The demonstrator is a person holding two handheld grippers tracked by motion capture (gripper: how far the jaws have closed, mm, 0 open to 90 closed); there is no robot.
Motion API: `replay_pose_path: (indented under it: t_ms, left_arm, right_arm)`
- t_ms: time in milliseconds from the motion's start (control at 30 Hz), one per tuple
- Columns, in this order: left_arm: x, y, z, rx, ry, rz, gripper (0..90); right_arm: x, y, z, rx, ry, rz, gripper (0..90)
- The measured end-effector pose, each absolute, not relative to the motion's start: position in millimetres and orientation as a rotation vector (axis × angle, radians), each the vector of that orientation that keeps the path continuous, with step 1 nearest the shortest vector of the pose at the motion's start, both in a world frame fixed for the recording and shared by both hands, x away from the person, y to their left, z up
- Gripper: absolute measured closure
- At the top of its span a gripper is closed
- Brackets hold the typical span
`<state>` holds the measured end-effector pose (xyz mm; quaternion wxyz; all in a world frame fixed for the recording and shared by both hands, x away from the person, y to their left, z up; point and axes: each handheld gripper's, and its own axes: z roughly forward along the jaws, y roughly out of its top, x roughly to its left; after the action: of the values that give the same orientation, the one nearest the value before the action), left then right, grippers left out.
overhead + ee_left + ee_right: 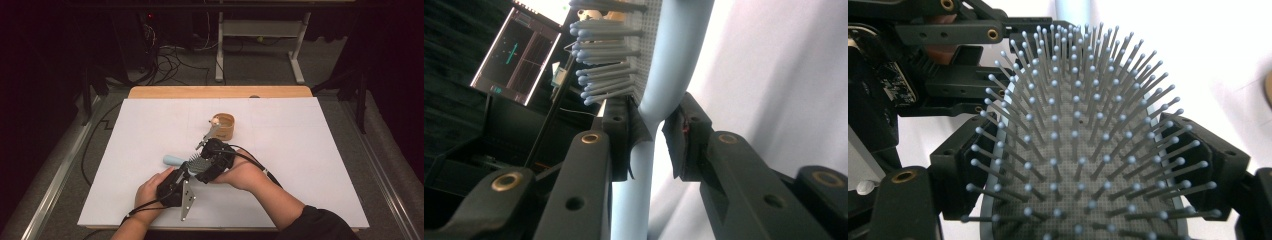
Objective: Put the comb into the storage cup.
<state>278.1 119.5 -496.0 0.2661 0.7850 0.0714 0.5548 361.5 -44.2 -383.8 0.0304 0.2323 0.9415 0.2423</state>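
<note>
Near the front middle of the white table (310,165), a pale blue hairbrush (192,165) is held between the two grippers, its bristles up and its handle end pointing left across the table. From the left gripper view, the left gripper (655,131) has its two black jaws drawn in narrow on the brush's neck, just below the bristle pad; the left pad presses the handle and the right one sits against or just beside it, so the handle runs up between them. From the right gripper view, the right gripper (1083,160) stands with its jaws fairly wide apart, one at each long edge of the brush head, which they clamp from both sides while the grey bristles (1073,125) fan out above them. Seen from the high view, the left hand (150,192) grips its tool at the lower left of the brush and the right hand (245,175) comes in from the right, the two close together. Behind them, farther up the table, stands a small round wooden cup (223,126), apart from the brush, with a thin metal tool (209,135) leaning by it
</note>
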Motion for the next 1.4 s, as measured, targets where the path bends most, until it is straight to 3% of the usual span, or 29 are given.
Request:
replay_pose_path:
  t_ms: [467,833,1400]
  left_arm:
    - [278,121,-494,2.100,0.211,1.512,75.8]
    - [278,121,-494,2.097,0.216,1.519,76.2]
    - [279,122,-493,2.094,0.224,1.523,76.6]
  right_arm:
    - [363,-42,-381,0.712,2.873,0.760,12.3]
    - [363,-44,-380,0.708,2.884,0.746,0.4]
    - [360,-55,-373,0.712,2.849,0.737,0.2]
